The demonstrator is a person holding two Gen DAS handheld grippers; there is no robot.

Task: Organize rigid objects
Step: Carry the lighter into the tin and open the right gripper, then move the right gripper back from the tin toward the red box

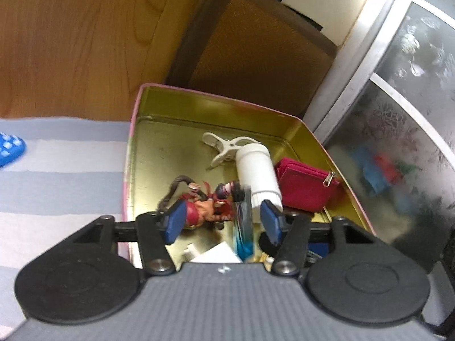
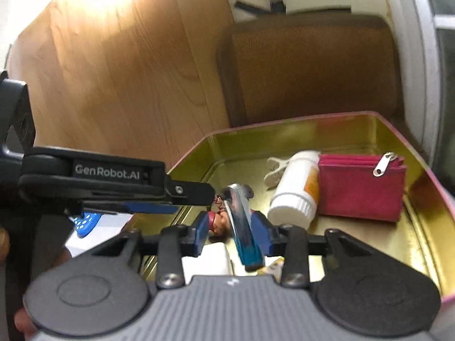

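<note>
Blue-padded left gripper (image 1: pixel 223 221) and right gripper (image 2: pixel 234 233), both tilted down over gold tin (image 1: pixel 153 105), jaws apart, empty.

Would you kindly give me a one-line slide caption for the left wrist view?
Left gripper open above a gold tin holding a figurine, white bottle, white clip and red pouch.

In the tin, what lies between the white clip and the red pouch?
The white bottle lies between the clip and the pouch, on its side. The left wrist view shows this best.
</note>
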